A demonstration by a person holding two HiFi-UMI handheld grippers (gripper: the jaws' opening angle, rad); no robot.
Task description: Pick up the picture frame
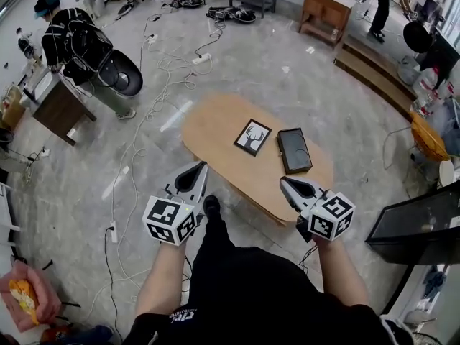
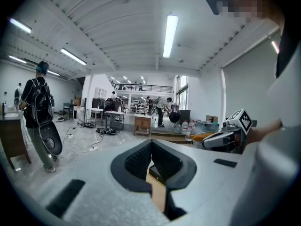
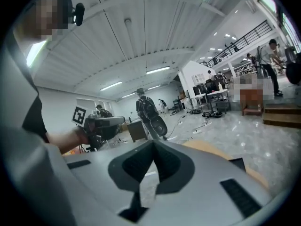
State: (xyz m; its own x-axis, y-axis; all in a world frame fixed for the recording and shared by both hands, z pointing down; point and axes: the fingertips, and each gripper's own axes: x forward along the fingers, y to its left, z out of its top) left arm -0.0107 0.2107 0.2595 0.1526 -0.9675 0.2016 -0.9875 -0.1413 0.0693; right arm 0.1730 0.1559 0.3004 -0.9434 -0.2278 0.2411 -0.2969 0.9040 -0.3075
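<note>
One oval tabletop of pale, smooth wood [image 1: 215, 124] carries two things. The first is a single rectangular picture frame with a thin black border and a black deer silhouette on white [image 1: 252, 136]. The second is a flat black rectangular case with rounded corners [image 1: 294, 150]. The frame lies flat near the middle of the tabletop, turned at an angle. It sits just beside the case on the case's left, with a narrow strip of bare wood between them. There are two grippers, both grey moulded plastic with dark ribbed pads, and each carries a white cube with black square markers at its rear. The left gripper [image 1: 200, 167] hovers by the near edge of the tabletop. In its own view the two pads are pressed together with nothing between them, and only a sliver of wood and a dark corner show through the notch below. The right gripper [image 1: 284, 182] hovers at the near edge on the other side, its pads likewise pressed together and pinching nothing. Neither touches the frame, which lies ahead of and between them. The grey polished floor [image 1: 302, 85] is strewn with loose white cables, and one person with a black backpack [image 1: 72, 38] stands at the far left.
</note>
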